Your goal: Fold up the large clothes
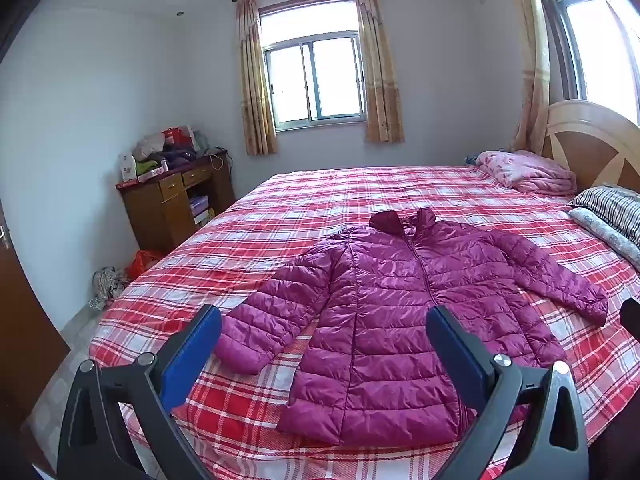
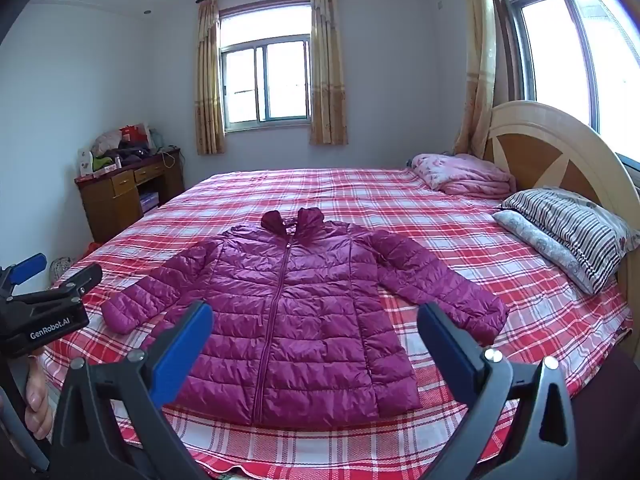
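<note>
A magenta quilted puffer jacket (image 1: 400, 312) lies flat and zipped on the red plaid bed (image 1: 320, 200), hood away from me, both sleeves spread out; it also shows in the right wrist view (image 2: 304, 312). My left gripper (image 1: 324, 320) is open and empty, held above the jacket's near hem. My right gripper (image 2: 316, 316) is open and empty, also above the near hem. The left gripper's body (image 2: 44, 312) shows at the left edge of the right wrist view, beside the left sleeve cuff (image 2: 120, 316).
A folded pink quilt (image 2: 468, 178) and striped pillows (image 2: 572, 232) lie by the wooden headboard (image 2: 560, 156) on the right. A wooden desk (image 1: 176, 200) piled with clutter stands at the far left. Bags (image 1: 120, 276) lie on the floor beside the bed.
</note>
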A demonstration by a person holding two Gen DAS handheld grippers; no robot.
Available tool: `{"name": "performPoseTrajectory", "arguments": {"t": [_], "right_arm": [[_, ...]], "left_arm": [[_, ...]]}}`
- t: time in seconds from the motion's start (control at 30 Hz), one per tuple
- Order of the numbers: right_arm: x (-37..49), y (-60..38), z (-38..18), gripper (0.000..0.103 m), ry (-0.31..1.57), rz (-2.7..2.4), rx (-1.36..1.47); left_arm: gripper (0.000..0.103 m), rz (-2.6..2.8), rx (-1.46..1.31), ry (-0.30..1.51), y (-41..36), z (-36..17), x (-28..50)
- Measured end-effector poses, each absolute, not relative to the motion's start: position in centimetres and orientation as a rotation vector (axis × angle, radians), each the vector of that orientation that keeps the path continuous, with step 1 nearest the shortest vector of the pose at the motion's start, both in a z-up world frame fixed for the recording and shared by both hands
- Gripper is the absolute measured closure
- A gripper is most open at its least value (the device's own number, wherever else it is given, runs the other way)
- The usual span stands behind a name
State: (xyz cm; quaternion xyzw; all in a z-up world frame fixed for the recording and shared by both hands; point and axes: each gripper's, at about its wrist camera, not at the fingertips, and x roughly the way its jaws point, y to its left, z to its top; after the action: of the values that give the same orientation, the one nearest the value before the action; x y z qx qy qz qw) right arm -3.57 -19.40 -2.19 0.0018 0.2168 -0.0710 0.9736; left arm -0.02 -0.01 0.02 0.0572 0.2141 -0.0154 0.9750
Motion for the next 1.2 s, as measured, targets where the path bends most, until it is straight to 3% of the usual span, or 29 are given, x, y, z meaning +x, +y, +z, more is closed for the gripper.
{"name": "performPoseTrajectory", "arguments": {"t": [1.2], "right_arm": [[-2.9,-19.0,-3.3,0.0,0.461,-0.133,0.003]], "left_arm": [[0.001,-0.002,0.109,0.426,0.3,-0.6,0.5]]}}
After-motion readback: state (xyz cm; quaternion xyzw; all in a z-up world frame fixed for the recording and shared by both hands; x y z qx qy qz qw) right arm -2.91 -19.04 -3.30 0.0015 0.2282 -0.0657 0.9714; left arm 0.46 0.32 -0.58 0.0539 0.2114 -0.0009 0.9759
